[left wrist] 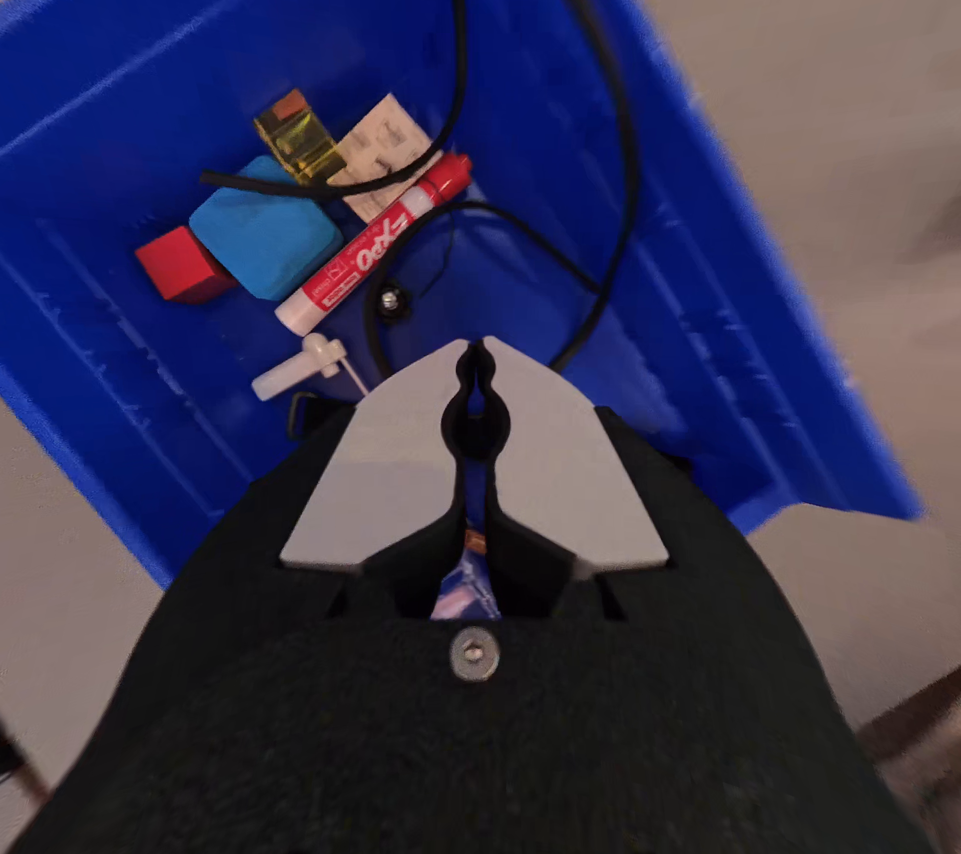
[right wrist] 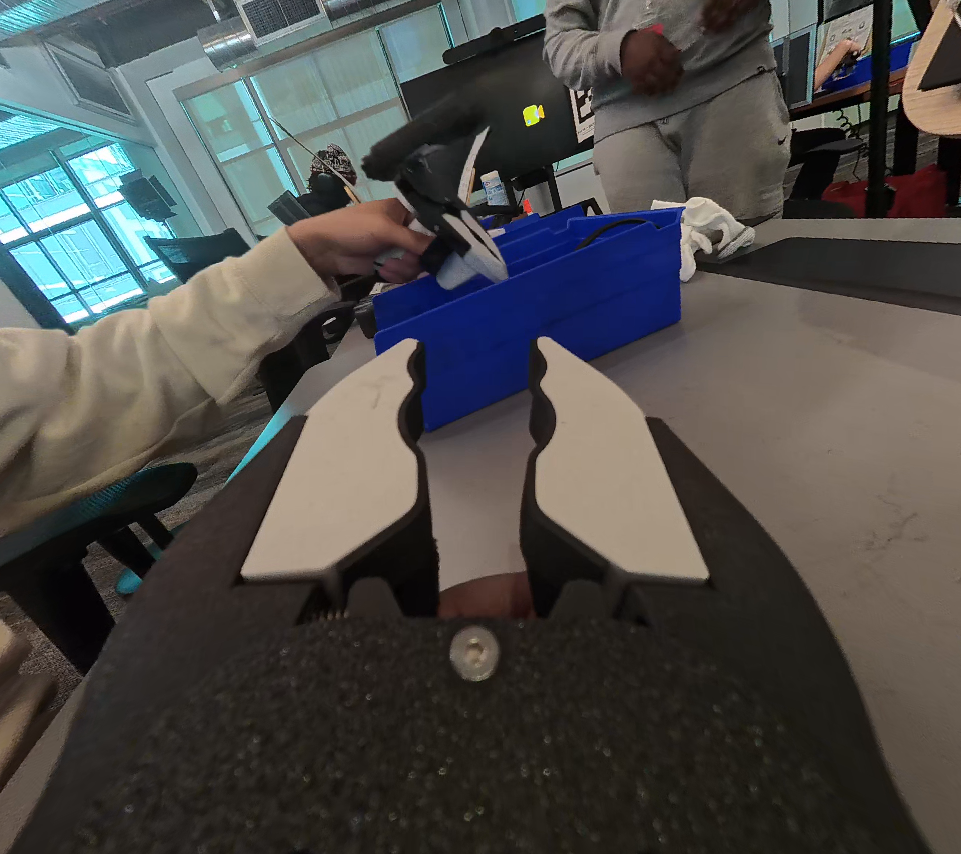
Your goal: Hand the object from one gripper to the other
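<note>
Left wrist view, left tool (left wrist: 476,350): fingers together at the tips, nothing between them, poised over the open blue bin (left wrist: 702,257), tips pointing at its floor.
Left wrist view, bin contents: red marker (left wrist: 374,246) lying diagonally mid-floor; light blue block (left wrist: 265,231) touching its left side; red cube (left wrist: 179,264) against the block's far-left side; yellow clear piece (left wrist: 299,137) and printed card (left wrist: 382,153) toward the back wall; white plastic part (left wrist: 301,363) just beside the tool's left finger; black cable (left wrist: 457,49) looped across the pile.
Task object: not yet chosen or gripped; which bin item is meant cannot be told.
Right wrist view, right tool (right wrist: 476,361): fingers apart, empty, low over the grey bench (right wrist: 780,413), facing the bin's near wall (right wrist: 546,324).
Right wrist view, left tool (right wrist: 468,246): held in a hand (right wrist: 359,241) above the bin's left end, tilted down into it.
Right wrist view, surroundings: white cloth (right wrist: 712,225) beyond the bin's right end; person in grey (right wrist: 676,49) standing at the bench's far edge.
Risk, closed tips: no pickup possible until parted; pushing down shut likely scatters the pile.
Risk, cable: lying over the marker and card, likely to snag or be lifted along.
Risk, crowding: block touching the marker leaves little room for a finger on that side.
</note>
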### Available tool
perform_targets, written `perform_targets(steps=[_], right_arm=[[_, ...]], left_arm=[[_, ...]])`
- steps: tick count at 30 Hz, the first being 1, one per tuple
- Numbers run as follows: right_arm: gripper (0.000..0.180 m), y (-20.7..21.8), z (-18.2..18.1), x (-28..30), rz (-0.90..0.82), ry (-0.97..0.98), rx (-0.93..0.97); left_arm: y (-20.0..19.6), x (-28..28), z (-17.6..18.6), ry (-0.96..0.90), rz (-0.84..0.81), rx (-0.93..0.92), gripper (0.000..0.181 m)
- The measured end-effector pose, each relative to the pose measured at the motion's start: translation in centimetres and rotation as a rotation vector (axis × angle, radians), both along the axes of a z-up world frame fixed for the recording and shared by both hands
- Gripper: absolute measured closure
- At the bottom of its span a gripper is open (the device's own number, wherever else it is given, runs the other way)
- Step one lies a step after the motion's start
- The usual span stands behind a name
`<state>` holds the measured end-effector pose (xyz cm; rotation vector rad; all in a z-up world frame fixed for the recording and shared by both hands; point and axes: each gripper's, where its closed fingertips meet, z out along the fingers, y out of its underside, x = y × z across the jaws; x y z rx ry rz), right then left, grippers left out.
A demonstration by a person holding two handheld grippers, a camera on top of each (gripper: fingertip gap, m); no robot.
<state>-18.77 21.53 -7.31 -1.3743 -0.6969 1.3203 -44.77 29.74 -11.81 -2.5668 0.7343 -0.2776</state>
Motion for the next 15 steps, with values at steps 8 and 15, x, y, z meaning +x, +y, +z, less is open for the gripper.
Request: perform_targets(steps=[8,15], right_arm=[[0.143,-0.1,0.0,-0.1,0.003,-0.002,0.000],[0.144,-0.1,0.0,-0.1,0.005,0.000,-0.003]], left_arm=[[-2.1,0.7,5.6,-0.211,0.071,0.127,0.181],[1.6,-2.1,-1.7,-0.006,0.247,-0.081,0.153]])
